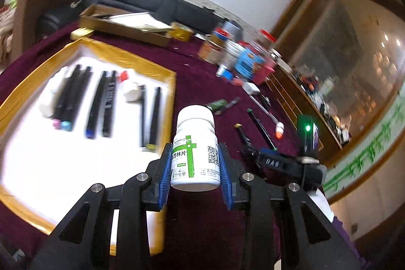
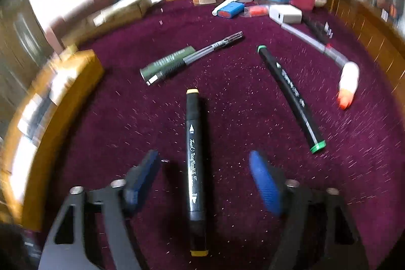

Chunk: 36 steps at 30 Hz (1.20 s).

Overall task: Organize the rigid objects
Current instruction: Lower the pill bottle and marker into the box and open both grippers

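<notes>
White pill bottle (image 1: 195, 146) is clamped in left gripper (image 1: 195, 168) jaws; right gripper (image 2: 205, 184) jaws are held apart astride yellow-capped marker (image 2: 195, 168), untouched, on table (image 2: 240, 98).

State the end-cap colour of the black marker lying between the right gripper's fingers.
Yellow on both end caps of the black marker pen; right wrist view shows it best.

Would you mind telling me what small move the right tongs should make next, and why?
Probably close the right tongs on the yellow-capped black marker. It lies on the maroon cloth between the open blue pads, which do not yet touch it. The left tongs already grip the white pill bottle, so they are busy.
</notes>
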### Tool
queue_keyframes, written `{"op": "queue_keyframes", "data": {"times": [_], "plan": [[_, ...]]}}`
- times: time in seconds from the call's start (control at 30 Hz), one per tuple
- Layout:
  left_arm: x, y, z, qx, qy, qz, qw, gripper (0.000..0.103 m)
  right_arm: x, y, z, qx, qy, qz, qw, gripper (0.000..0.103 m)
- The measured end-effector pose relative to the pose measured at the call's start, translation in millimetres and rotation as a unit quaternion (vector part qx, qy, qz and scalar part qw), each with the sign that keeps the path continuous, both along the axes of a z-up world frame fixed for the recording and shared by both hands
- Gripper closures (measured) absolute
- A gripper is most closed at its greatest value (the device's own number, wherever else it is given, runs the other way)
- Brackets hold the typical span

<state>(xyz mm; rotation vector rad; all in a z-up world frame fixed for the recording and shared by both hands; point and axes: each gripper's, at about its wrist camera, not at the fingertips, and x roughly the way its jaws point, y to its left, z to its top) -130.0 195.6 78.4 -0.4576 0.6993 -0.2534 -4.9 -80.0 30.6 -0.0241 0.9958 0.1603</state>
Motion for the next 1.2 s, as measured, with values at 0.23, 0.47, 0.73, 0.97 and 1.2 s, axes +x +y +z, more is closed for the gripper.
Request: {"op": "queue_keyframes", "data": {"times": [0.23,0.47,0.73,0.97,1.2], "plan": [[-10.9,46.6,-15.2,-0.017,0.016,0.044,0.9987,0.072,-5.5,13.8,2.2,-0.009,-0.01,-0.001,1.0,0.09],[-9.7,71.2,-34.5,-0.032,0.04,0.061,0.9968,0.072,-10.6,9.7,18.5,0.104,0.003,-0.005,0.995,0.09],[0.4,72.5,-49.2,-0.025,0.071,0.068,0.9949,0.072,-17.2,44.0,46.9,0.194,0.016,0.044,0.98,0.09],[22.4,72.5,-61.7,0.003,0.112,0.074,0.991,0.072,-13.6,110.6,49.4,0.256,0.065,0.104,0.959,0.09],[8.0,85.2,-52.2,-0.047,0.09,0.081,0.9915,0.068,-8.1,177.2,43.4,0.239,0.089,0.134,0.958,0.09]]}}
